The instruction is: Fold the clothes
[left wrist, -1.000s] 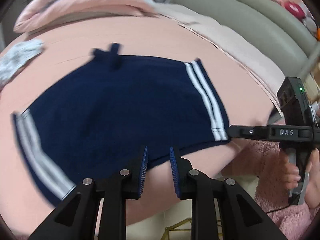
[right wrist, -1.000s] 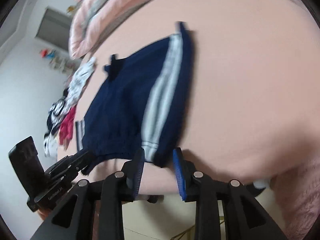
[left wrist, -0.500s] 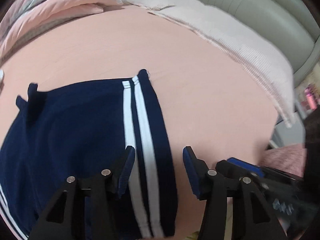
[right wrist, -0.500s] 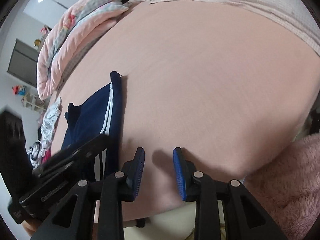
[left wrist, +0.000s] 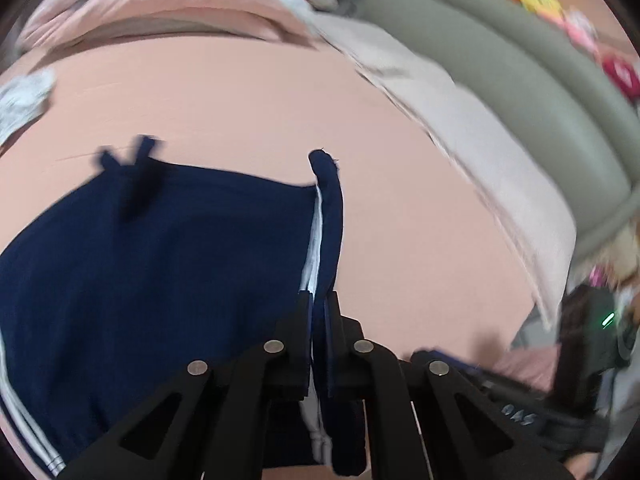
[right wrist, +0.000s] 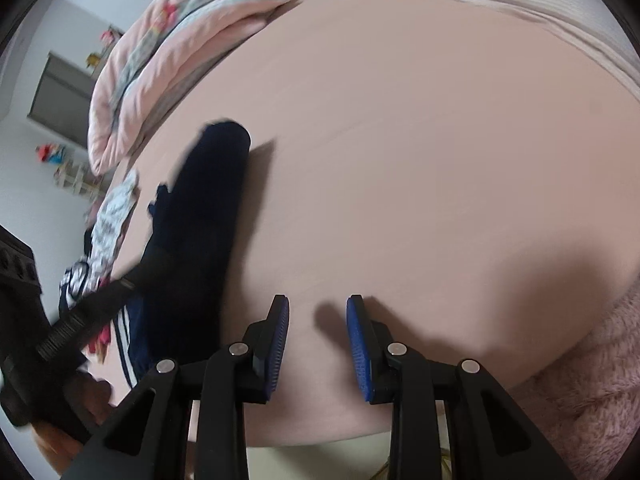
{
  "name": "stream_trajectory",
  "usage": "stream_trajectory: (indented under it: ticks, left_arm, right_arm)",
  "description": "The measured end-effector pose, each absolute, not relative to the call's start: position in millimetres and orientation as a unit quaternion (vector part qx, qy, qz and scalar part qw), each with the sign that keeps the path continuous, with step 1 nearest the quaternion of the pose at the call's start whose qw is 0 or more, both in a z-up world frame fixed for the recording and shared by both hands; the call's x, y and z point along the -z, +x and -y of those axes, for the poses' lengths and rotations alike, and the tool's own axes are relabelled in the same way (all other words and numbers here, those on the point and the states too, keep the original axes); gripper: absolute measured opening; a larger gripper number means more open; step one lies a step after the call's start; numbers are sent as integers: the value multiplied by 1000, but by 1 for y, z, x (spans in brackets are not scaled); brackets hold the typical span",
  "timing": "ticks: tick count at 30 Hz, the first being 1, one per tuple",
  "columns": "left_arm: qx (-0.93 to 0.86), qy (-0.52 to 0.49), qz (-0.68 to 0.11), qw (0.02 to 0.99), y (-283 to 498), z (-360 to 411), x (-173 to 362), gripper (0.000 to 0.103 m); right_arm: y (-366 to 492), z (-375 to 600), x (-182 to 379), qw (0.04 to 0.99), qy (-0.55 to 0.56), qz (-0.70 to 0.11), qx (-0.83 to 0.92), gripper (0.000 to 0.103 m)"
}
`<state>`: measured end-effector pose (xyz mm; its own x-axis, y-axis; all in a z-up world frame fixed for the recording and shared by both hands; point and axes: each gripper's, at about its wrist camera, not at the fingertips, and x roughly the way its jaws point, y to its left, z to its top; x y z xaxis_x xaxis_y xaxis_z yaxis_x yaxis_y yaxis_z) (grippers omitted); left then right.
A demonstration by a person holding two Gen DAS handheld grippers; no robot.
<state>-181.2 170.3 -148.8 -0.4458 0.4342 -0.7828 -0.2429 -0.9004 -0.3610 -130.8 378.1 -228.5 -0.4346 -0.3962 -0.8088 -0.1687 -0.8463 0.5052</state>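
Observation:
Navy blue shorts (left wrist: 160, 264) with white side stripes lie on the pink bed sheet (left wrist: 248, 104). My left gripper (left wrist: 319, 312) is shut on the shorts' right side edge and lifts it into a raised ridge. In the right wrist view the lifted navy edge (right wrist: 200, 216) stands up at the left, held by the left gripper (right wrist: 132, 280). My right gripper (right wrist: 318, 320) is open and empty over bare sheet to the right of the shorts.
A folded pink quilt (left wrist: 160, 4) lies at the far side of the bed. A beige cover (left wrist: 480, 148) and grey-green headboard (left wrist: 540, 92) run along the right. A white patterned garment (left wrist: 24, 100) and more clothes (right wrist: 100, 240) lie at the left.
My left gripper has shut on the shorts' striped right edge and raised it. My right gripper stays open over the sheet beside it.

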Motion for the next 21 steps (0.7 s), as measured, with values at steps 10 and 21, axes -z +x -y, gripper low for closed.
stream_trajectory:
  ticks: [10, 21]
  left_arm:
    - [-861, -471, 180, 66, -143, 4, 154, 3]
    - [-832, -489, 242, 103, -97, 62, 186, 20]
  right_arm:
    - [-158, -270, 195, 192, 526, 112, 821, 29]
    - [-162, -159, 214, 282, 531, -6, 799, 34]
